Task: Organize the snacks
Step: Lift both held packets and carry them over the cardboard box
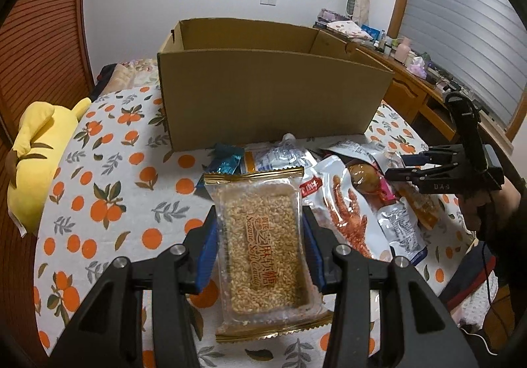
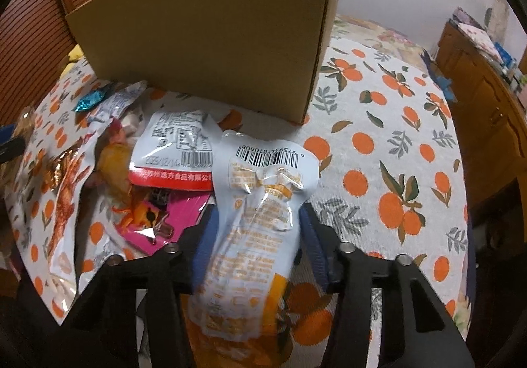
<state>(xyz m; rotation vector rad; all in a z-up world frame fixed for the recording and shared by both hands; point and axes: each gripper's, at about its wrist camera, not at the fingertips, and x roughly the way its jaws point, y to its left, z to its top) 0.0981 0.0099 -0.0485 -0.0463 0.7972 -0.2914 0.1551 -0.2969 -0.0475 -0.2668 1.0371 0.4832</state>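
While both tilt downward, left hand-held gripper (image 1: 260, 233) clamps sesame candy (image 1: 263, 236) — right hand-held gripper (image 2: 260, 236) (blurred) pinches pouch (image 2: 260, 203).

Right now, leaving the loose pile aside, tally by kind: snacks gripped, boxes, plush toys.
gripped snacks: 2 (sesame candy, pouch)
box: 1
plush toy: 1
total: 4
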